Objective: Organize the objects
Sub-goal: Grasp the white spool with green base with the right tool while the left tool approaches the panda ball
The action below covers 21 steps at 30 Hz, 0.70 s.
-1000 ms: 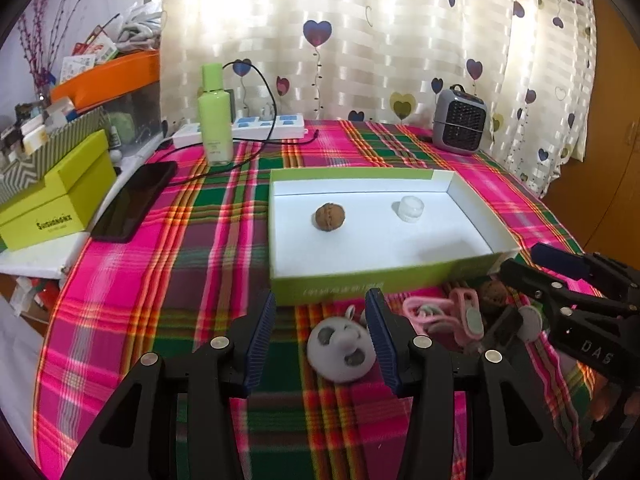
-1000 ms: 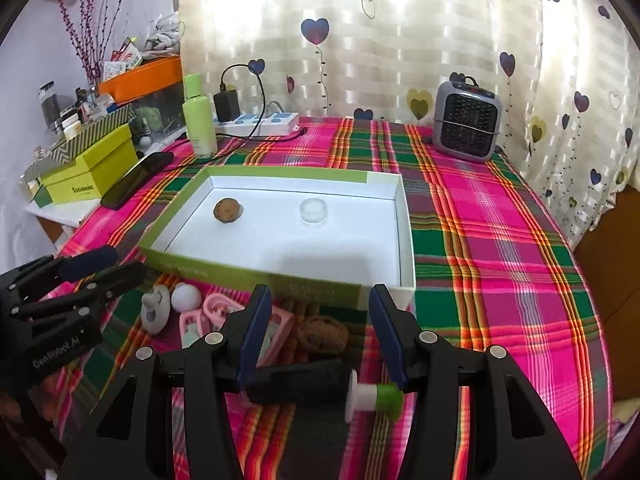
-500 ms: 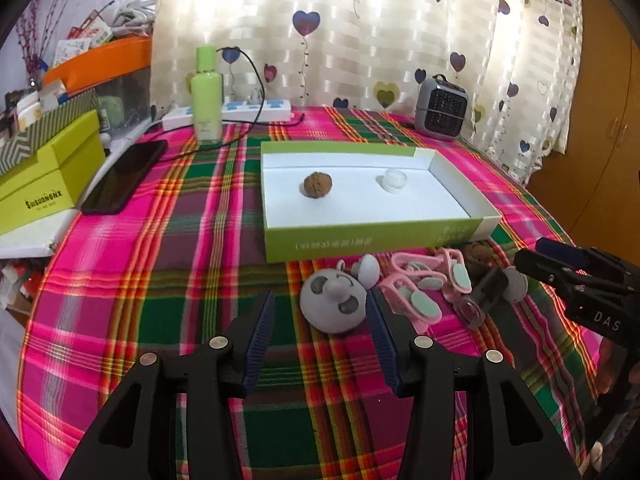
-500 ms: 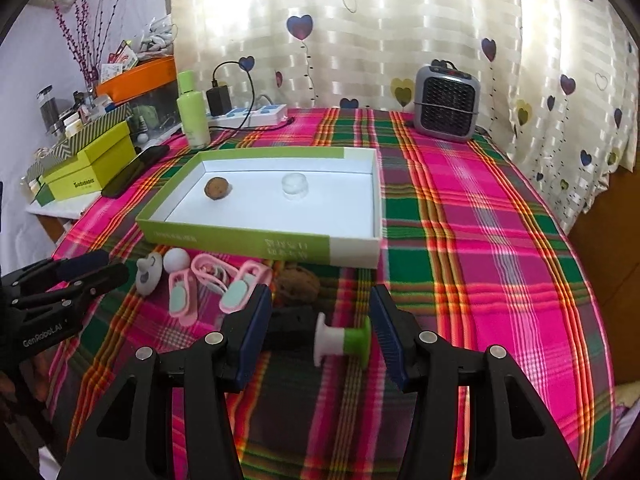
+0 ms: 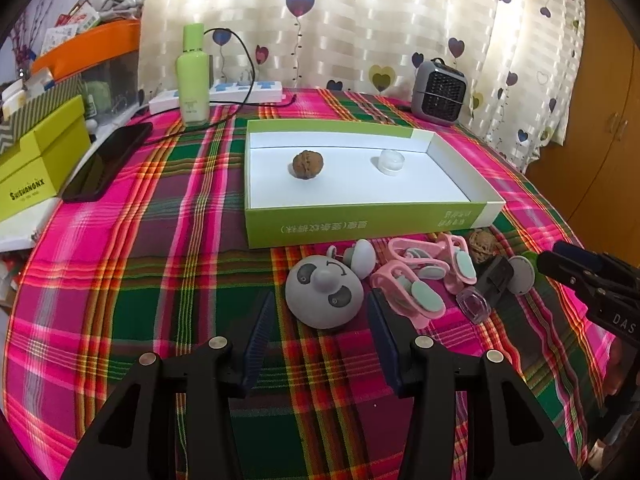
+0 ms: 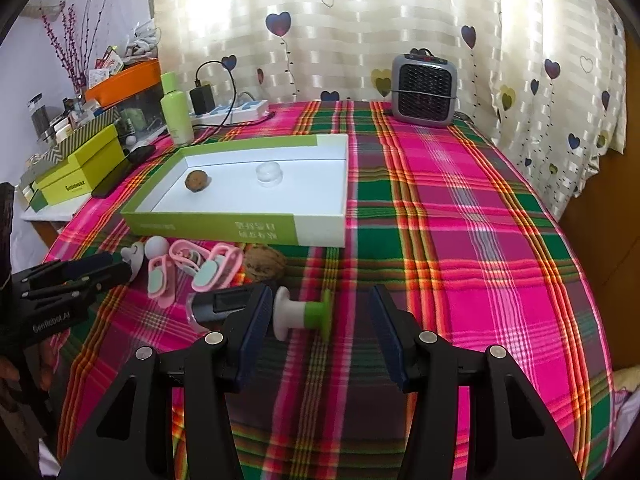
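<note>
The left gripper (image 5: 318, 330), jaws spread and empty, faces the grey panda-faced toy (image 5: 324, 297) lying near the green tray (image 5: 360, 222); it looks light, rounded and smooth, best pinched across its sides. The right gripper (image 6: 318, 322), also spread, faces the white-and-green spool (image 6: 304, 314), probably stiff and prone to roll.

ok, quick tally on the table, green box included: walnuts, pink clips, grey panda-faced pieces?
Walnuts: 2
Pink clips: 3
Grey panda-faced piece: 1
Total: 6
</note>
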Motion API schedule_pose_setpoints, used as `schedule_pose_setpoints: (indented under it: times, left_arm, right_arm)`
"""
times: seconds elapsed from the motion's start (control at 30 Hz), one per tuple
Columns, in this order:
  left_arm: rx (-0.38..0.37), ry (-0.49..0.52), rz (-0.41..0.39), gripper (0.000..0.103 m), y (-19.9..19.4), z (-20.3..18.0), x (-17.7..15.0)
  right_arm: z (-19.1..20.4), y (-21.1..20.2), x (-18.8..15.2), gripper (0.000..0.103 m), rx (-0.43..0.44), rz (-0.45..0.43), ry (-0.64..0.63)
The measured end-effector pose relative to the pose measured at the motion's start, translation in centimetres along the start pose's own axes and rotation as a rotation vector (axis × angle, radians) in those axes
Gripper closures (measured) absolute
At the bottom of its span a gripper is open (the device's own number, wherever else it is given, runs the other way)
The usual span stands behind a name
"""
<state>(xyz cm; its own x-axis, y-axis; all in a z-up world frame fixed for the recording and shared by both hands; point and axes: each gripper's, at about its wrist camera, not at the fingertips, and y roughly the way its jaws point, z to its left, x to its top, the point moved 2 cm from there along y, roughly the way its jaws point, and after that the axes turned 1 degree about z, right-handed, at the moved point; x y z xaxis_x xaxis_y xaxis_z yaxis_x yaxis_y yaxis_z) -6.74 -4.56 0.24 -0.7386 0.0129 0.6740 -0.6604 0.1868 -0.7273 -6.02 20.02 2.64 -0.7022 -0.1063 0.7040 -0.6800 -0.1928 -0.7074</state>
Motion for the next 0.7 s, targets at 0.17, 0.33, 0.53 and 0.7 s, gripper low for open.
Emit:
schedule_pose_setpoints:
  times: [0.17,0.33,0.53,0.7]
  left_arm:
    - [0.003,-0.006,0.016,0.056,0.5,0.2,0.2]
    - [0.003,-0.005,0.021,0.056,0.7,0.2,0.3]
    - [0.002,-0.009,0.033,0.056,1.0,0.3,0.4]
    - [0.003,-0.008,0.040,0.056,1.2,0.3,0.4]
  right_arm:
    - [-0.8,0.2,-0.1,0.051,-0.012,0.007,0.018]
    - [-0.6,0.6,-0.2,0.051,0.001,0.026,0.006]
    - [-0.4,0.5,-0.1,0.051,0.019,0.018,0.010]
    - [0.0,0.5,-0.2,0.051,0.065,0.023,0.017]
